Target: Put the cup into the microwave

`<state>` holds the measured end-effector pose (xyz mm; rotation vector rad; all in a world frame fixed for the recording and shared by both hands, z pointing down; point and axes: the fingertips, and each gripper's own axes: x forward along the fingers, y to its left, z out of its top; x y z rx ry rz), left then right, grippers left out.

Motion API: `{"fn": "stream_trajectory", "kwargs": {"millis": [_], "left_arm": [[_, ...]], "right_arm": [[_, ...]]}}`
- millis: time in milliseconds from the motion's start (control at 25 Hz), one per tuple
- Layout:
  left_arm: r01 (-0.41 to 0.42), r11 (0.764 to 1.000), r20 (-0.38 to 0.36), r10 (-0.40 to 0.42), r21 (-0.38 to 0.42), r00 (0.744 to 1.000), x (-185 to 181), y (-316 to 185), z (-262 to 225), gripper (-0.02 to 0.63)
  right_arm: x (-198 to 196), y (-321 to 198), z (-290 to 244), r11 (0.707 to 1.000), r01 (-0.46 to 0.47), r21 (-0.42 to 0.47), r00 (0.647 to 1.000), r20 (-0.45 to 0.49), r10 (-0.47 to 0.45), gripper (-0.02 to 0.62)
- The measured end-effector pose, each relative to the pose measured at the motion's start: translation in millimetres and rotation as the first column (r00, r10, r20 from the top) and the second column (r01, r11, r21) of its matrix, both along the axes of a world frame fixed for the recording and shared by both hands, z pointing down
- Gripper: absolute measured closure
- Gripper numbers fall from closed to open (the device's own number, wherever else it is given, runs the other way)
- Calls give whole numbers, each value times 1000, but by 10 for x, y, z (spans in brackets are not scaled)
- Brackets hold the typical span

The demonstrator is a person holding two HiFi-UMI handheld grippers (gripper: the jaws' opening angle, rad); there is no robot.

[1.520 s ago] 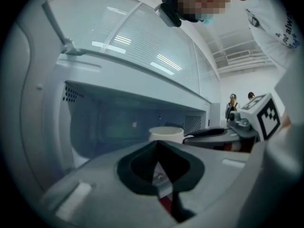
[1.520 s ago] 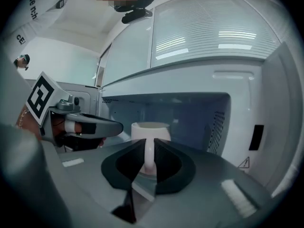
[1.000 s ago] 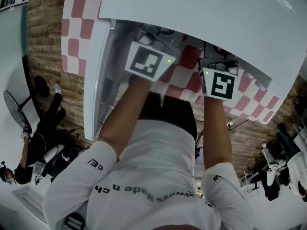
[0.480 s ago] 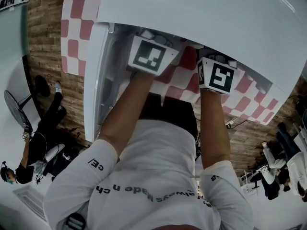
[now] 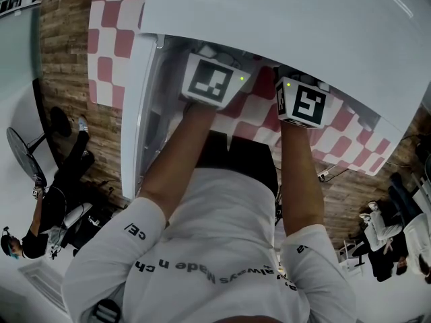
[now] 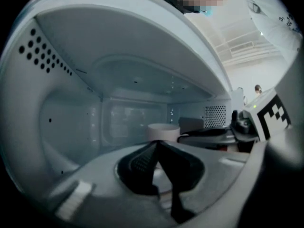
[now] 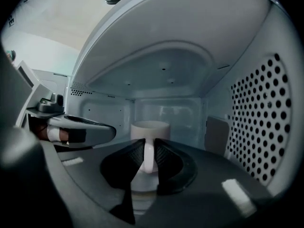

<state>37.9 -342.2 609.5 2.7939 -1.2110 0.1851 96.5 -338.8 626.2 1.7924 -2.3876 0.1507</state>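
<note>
- The white cup (image 7: 149,128) is inside the microwave (image 7: 256,118), roughly midway between the side walls and in front of the back wall.
- The right claw (image 7: 148,150) is clamped on the cup's handle (image 7: 148,158). One dark ribbed pad presses each side of the handle, which faces the camera.
- The claw's body hides the cup's base, so I cannot tell whether the cup rests on the oven floor or is held just above it.
- The left claw (image 6: 156,144) has its two pads pressed together at the tips, with nothing between them.
- The left claw points into the same cavity. From it the cup (image 6: 163,131) shows just beyond the tips, apart from them.
- Each gripper view shows the other claw beside it inside the opening.
- In the head view both of the person's forearms reach into the microwave (image 5: 283,19), and the claw tips are hidden under its top.
- Only the left marker cube (image 5: 212,81) and the right marker cube (image 5: 303,104) show there.
- The microwave door (image 5: 137,113) stands swung open on the left.
- The microwave sits on a surface (image 5: 108,52) covered in red-and-white checks.
</note>
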Motion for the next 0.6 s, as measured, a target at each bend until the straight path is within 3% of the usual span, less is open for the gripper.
{"fn": "stream_trajectory", "kwargs": {"millis": [160, 600], "left_arm": [[-4, 1000, 3, 4, 0, 1000, -3, 77, -66, 603], [-4, 997, 6, 4, -79, 1000, -88, 533, -291, 602]], "right_arm": [[27, 55, -66, 1000, -19, -18, 1000, 18, 20, 481], [143, 596, -361, 995, -55, -85, 998, 12, 56, 489]]}}
